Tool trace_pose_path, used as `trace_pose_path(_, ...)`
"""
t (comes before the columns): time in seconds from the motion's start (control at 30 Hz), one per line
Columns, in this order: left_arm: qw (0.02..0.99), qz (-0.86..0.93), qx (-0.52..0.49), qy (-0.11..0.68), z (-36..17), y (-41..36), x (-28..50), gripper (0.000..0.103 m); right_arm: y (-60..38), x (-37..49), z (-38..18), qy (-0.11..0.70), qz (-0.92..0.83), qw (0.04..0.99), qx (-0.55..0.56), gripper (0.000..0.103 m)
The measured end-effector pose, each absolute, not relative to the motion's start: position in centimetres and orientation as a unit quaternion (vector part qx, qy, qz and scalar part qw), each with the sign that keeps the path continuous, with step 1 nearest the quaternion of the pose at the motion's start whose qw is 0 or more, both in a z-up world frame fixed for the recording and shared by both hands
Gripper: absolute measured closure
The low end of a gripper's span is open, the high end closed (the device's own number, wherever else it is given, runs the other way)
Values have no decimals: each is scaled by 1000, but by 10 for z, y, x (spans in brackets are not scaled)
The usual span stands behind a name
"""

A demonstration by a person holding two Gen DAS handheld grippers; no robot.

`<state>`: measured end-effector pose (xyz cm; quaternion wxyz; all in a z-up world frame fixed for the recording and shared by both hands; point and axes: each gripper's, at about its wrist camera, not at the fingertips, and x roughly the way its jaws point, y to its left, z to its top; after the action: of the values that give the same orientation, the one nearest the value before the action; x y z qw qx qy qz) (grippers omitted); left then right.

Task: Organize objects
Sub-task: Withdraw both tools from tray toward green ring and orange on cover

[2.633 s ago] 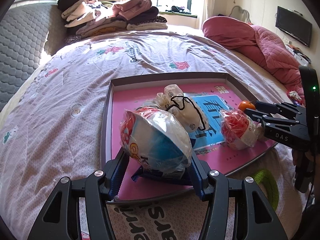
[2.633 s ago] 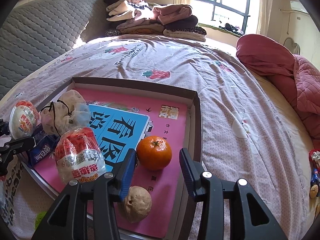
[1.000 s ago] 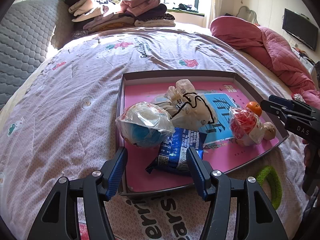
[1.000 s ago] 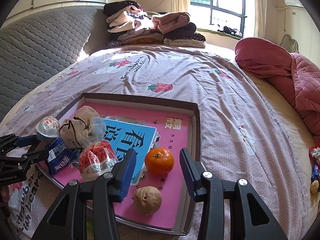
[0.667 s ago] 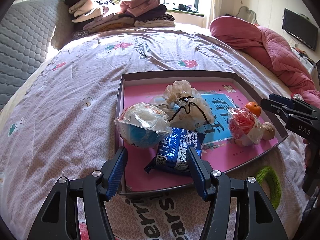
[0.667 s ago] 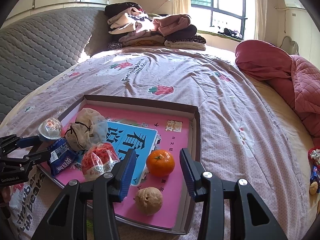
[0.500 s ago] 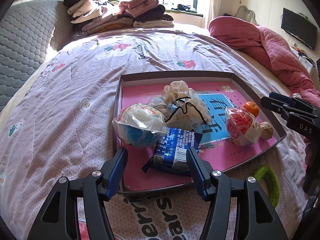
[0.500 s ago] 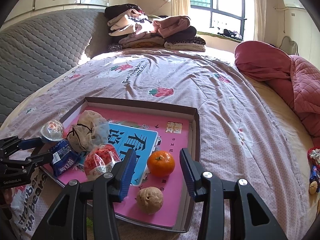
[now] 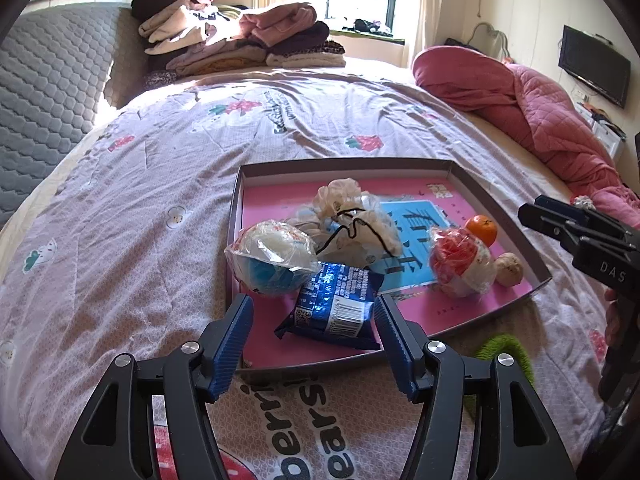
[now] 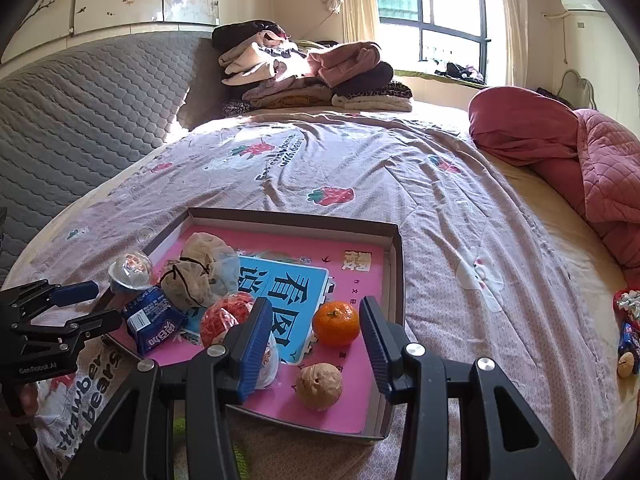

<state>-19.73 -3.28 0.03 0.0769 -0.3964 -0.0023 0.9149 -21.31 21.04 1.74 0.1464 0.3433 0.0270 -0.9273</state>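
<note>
Both grippers, left (image 9: pixel 312 340) and right (image 10: pixel 312 344), we find with jaws apart, empty; left jaws just widened. Blue packet (image 9: pixel 336 306) lies at tray's (image 9: pixel 234 240) near edge; tangerine (image 10: pixel 335 323), walnut (image 10: pixel 319 386) by right edge.

- The green knitted ring (image 9: pixel 505 354) at the lower right of the left wrist view is partly hidden behind the black finger of the left gripper (image 9: pixel 311 340); in the right wrist view only slivers of it (image 10: pixel 180 426) show at the bottom.
- The red-and-white wrapped round snack (image 10: pixel 230 320) is partly covered by the blue pad of the right gripper (image 10: pixel 311 340).
- The right gripper (image 9: pixel 576 232) is cut off by the right edge of the left wrist view.
- Small toys (image 10: pixel 627 330) at the right edge are too cropped to identify.
- Print on the blue foil snack packet (image 9: pixel 334 304) is too small to read.
</note>
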Motion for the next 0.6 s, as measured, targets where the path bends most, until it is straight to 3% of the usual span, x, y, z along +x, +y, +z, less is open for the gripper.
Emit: trace_pose_path(0.6, 95, 927, -362, -17, 38, -23, -160, 35, 211, -164, 33, 12, -933, 155, 323, 52)
